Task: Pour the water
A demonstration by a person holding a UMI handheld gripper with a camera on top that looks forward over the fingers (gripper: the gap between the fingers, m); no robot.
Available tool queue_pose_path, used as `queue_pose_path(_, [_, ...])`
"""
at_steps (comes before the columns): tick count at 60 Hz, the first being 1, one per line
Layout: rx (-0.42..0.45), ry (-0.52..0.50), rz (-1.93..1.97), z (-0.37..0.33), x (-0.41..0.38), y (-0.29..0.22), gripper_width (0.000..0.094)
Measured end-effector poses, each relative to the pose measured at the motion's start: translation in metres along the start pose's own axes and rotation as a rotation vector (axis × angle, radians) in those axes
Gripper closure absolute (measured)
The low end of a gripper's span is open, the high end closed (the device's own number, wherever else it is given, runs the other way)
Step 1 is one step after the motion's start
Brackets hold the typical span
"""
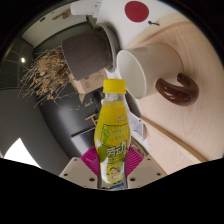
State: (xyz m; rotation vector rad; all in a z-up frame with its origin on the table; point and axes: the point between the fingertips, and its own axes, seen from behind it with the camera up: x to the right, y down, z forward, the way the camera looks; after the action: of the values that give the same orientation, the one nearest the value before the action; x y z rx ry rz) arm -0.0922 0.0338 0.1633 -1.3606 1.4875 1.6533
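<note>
bottle [115, 135] label print too small to read, no other text

A yellow-capped bottle [115, 128] stands upright, clamped between the pink-padded fingers [89, 160] of the gripper [113, 166]. Just beyond its cap, a white cup [134, 70] lies tipped beside a brown mug [177, 91] on the pale surface [195, 125].

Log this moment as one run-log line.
stage: pre-pour | claw: shut on bottle | bottle: yellow cap on, upright | white cup: just beyond bottle
</note>
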Motion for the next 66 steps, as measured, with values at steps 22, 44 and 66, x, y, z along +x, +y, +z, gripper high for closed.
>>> queue_pose_path(22, [0.05,0.027,-0.786,-0.017,-0.113,-0.019,0.0647])
queue_pose_path(44, [0.417,0.243,-1.74,-0.082,-0.191,-0.172,0.0647])
queue_pose_path(66, [0.364,0.577,-1.85,-0.105,-0.048,-0.31,0.0644])
